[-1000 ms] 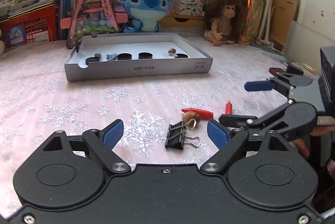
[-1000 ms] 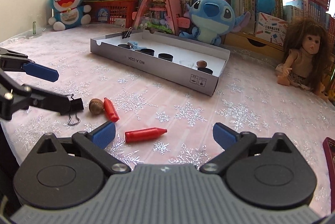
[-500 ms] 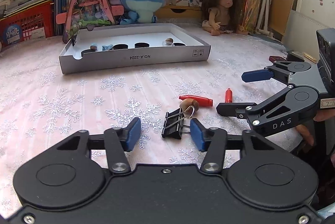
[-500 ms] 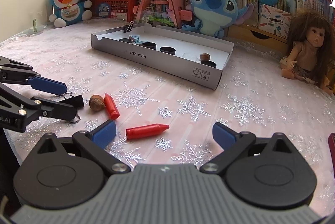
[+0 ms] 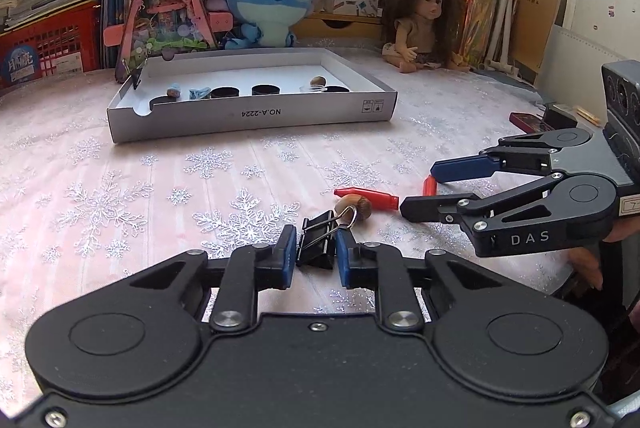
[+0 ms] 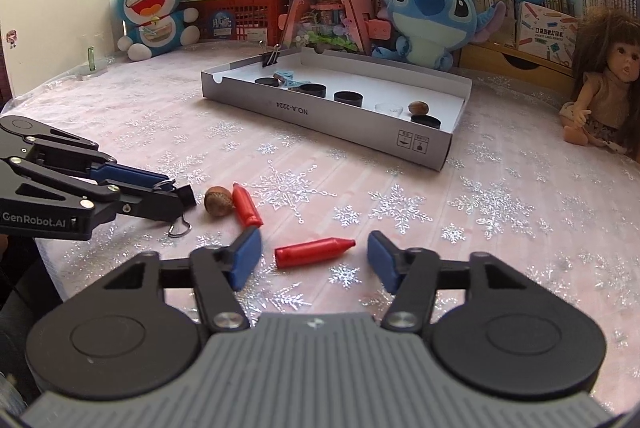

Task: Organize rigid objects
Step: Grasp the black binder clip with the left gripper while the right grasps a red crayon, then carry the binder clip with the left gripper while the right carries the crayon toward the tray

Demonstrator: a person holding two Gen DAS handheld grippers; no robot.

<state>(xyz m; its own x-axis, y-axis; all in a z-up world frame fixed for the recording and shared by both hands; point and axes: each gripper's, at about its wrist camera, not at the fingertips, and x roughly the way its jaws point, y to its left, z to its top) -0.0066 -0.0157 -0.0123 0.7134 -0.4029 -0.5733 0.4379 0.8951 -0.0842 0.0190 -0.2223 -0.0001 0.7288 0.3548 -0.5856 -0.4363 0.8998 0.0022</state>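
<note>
Left tool (image 5: 316, 256) is down low on the worktop (image 5: 120, 188), its blue pads (image 5: 288, 256) drawn in narrow on either side of the black binder clip (image 5: 318, 248). They look to be touching the clip's body, though from the left wrist view a sliver of gap on the right pad is hard to rule out. From the right wrist view the clip is mostly hidden behind the left tool's fingers, with only a wire handle showing below them.

Just beyond the clip lies a brown acorn-like nut (image 5: 354, 206), touching or nearly touching a red crayon (image 5: 366, 198). Over on the other side, the right tool (image 6: 314, 254) hangs with its jaws spread wide, and a second red crayon (image 6: 314, 252) lies on the worktop between its blue pads (image 6: 246, 258), neither pad touching it.

Further back sits the white cardboard tray (image 6: 340, 130), holding black round caps (image 6: 348, 97), a second nut (image 6: 419, 107), a blue clip (image 6: 285, 76) and another binder clip (image 6: 270, 58) pinched on its rim. Behind it stand a blue plush toy (image 5: 268, 4) and a doll (image 5: 420, 24).
</note>
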